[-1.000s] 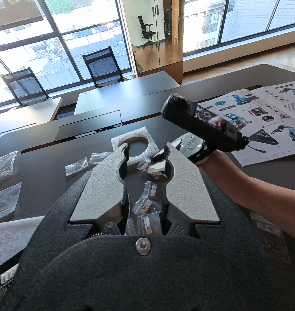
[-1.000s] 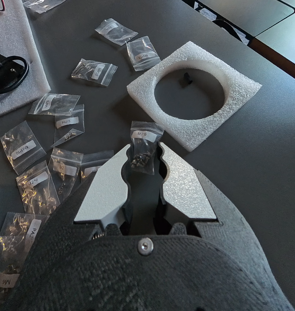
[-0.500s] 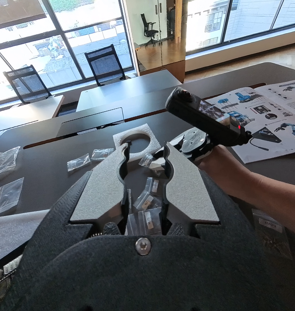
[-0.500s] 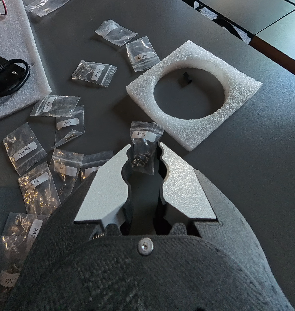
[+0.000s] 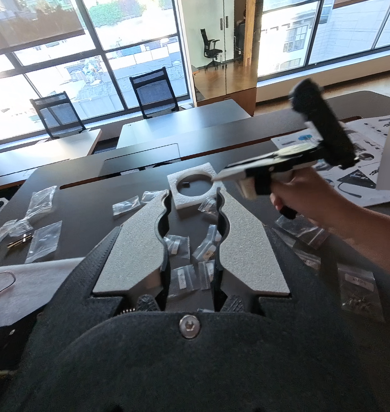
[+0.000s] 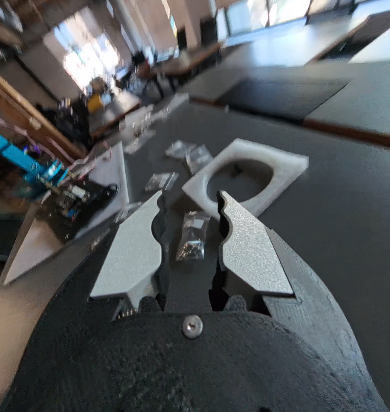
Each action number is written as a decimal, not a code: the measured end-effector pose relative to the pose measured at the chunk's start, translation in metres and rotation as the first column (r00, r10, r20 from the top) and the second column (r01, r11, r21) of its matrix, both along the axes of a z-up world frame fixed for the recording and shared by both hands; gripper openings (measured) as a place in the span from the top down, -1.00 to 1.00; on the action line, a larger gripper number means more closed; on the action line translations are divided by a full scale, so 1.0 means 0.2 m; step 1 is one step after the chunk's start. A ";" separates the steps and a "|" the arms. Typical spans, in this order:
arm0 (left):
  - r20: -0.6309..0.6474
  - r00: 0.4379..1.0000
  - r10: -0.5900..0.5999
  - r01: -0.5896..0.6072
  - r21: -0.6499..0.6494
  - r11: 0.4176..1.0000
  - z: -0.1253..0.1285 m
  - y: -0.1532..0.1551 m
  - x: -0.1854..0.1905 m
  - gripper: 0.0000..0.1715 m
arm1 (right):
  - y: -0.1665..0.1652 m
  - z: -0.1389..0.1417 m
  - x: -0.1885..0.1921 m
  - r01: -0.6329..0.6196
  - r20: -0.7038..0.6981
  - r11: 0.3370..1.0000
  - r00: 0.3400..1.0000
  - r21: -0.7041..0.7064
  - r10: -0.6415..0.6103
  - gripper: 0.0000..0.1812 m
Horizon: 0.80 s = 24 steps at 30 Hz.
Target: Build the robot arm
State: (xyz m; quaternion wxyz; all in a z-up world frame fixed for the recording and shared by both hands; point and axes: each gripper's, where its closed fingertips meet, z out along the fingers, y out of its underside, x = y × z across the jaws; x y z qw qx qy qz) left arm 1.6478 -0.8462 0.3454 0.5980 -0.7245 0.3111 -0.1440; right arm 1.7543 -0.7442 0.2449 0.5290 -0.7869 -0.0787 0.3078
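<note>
My right gripper (image 6: 190, 192) is open and empty, raised above the dark table (image 6: 323, 223) and tilted up; the view is blurred. A small clear bag of screws (image 6: 192, 236) lies flat on the table below, between its fingers. A white foam square with a round hole (image 6: 285, 169) lies just beyond. My left gripper (image 5: 192, 194) is open and empty over several small clear bags (image 5: 180, 243). In the left wrist view the right gripper (image 5: 216, 178) hangs in a hand (image 5: 305, 196) above the foam square (image 5: 174, 185).
More clear bags (image 5: 43, 242) lie at the left. A grey foam sheet (image 5: 33, 283) with a cable lies at the near left. An open printed booklet (image 5: 356, 178) lies at the right. A blue device and circuit boards (image 6: 44, 176) stand at the far left. The grippers' ends are close to 20 cm from one another.
My right gripper opened wider, let go of the screw bag, and swung up and back from the table. The bag now lies flat. My left gripper drew back slightly.
</note>
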 end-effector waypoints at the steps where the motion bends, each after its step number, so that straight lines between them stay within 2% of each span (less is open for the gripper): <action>1: 0.004 1.000 0.010 -0.010 0.000 1.000 0.00 -0.01 -0.03 0.55 | 0.01 0.05 0.05 0.059 -0.013 0.997 0.998 0.053 -0.058 0.51; 3: 0.014 1.000 0.028 -0.028 -0.006 1.000 0.01 -0.02 -0.09 0.55 | 0.02 0.08 0.13 0.137 0.021 0.984 0.990 0.117 -0.140 0.56; 6: 0.022 0.999 0.047 -0.047 -0.017 0.999 0.02 -0.04 -0.16 0.56 | 0.03 0.04 0.18 0.172 0.113 0.977 0.976 0.125 -0.186 0.55; 12: 0.010 0.998 0.060 -0.060 -0.019 0.998 0.01 -0.06 -0.22 0.57 | 0.06 -0.02 0.18 0.178 0.032 0.982 0.983 0.069 -0.181 0.56; 16: -0.004 0.998 0.064 -0.064 -0.049 0.997 -0.05 -0.06 -0.23 0.57 | 0.07 -0.06 0.18 0.182 0.054 0.982 0.981 0.045 -0.184 0.57; 24: -0.003 0.996 0.089 -0.089 -0.072 0.993 -0.09 -0.11 -0.28 0.58 | 0.07 -0.06 0.18 0.201 0.124 0.977 0.970 0.072 -0.208 0.57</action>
